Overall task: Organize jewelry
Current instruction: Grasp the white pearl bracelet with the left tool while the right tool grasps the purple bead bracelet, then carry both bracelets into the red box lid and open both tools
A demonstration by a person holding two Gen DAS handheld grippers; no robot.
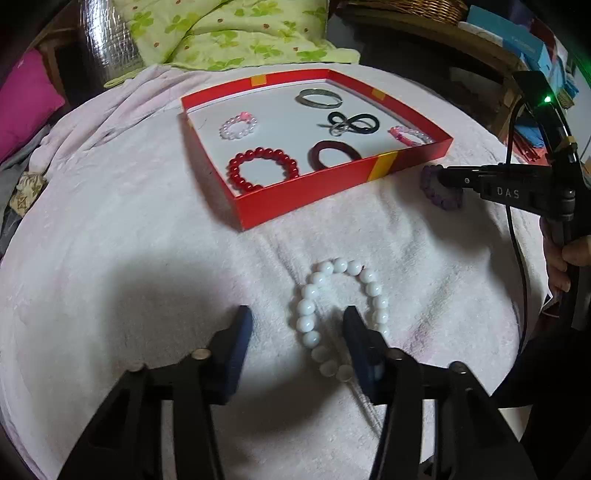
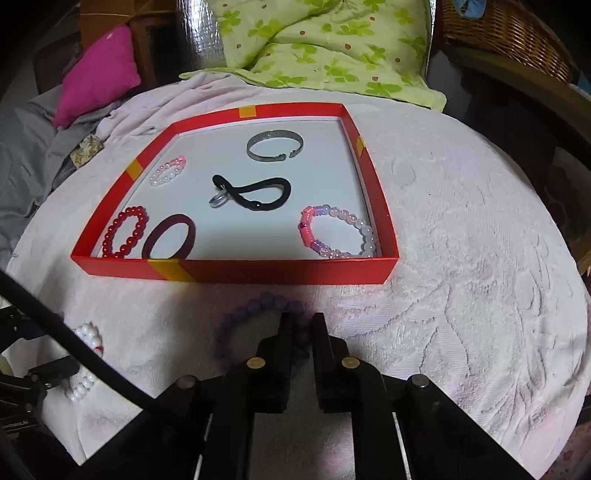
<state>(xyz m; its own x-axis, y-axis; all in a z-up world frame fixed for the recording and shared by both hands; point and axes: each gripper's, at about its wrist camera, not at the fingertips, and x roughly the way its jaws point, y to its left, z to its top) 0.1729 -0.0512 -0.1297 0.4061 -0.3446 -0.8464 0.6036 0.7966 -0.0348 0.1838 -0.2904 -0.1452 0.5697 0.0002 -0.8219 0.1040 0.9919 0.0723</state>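
Observation:
A red tray (image 1: pixel 295 192) (image 2: pixel 258 271) on a pale pink towel holds a red bead bracelet (image 1: pixel 263 169), a dark red band (image 1: pixel 334 153), a black hair tie (image 2: pixel 255 194), a silver bangle (image 2: pixel 275 146) and two pink bead bracelets (image 2: pixel 338 232) (image 1: pixel 238 125). My left gripper (image 1: pixel 297 319) is open, its fingers straddling the left side of a white bead bracelet (image 1: pixel 341 314) on the towel. My right gripper (image 2: pixel 302 325) is shut on a purple bead bracelet (image 2: pixel 243 325) in front of the tray; it also shows in the left wrist view (image 1: pixel 441 192).
A green patterned quilt (image 2: pixel 325 44), a pink cushion (image 2: pixel 98 70) and grey cloth lie behind the tray. A wicker basket (image 2: pixel 506 33) stands at the back right. The towel (image 2: pixel 461 258) spreads to the right of the tray.

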